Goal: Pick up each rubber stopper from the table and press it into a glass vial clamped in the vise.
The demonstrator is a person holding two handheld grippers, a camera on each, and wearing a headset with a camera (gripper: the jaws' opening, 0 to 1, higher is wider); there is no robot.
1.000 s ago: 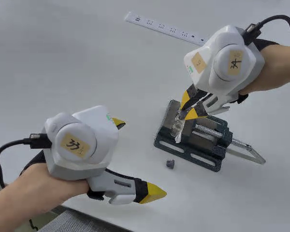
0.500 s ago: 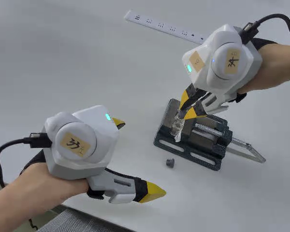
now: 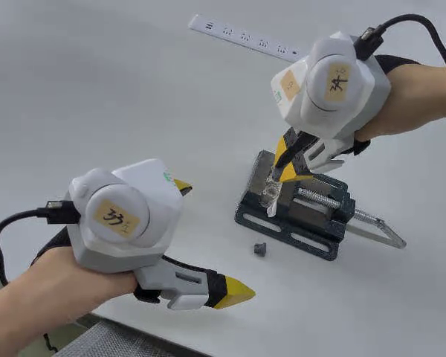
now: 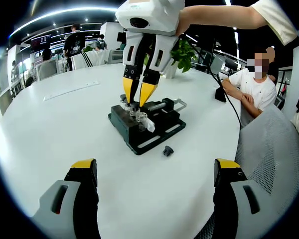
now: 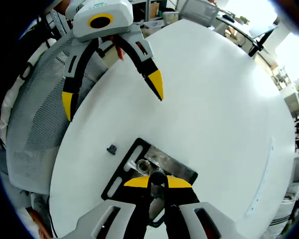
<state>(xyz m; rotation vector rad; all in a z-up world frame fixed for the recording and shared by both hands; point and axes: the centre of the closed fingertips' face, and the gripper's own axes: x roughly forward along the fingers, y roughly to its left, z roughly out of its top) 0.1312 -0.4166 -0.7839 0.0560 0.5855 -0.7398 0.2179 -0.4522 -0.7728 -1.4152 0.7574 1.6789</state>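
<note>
Pinching a dark round rubber stopper (image 5: 157, 176) in the clenched jaws of the right gripper (image 3: 285, 165), just over the clear glass vial (image 3: 270, 195) in the black metal vise (image 3: 297, 223). Holding the jaws of the left gripper (image 3: 210, 239) spread wide, well apart from the vise, with a loose stopper (image 3: 259, 250) just beside it.

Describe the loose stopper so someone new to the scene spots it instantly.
On the white table, find the black vise under the right gripper. Just off the vise's near base edge sits the loose stopper: a tiny dark grey plug alone on bare tabletop, touching nothing.
</note>
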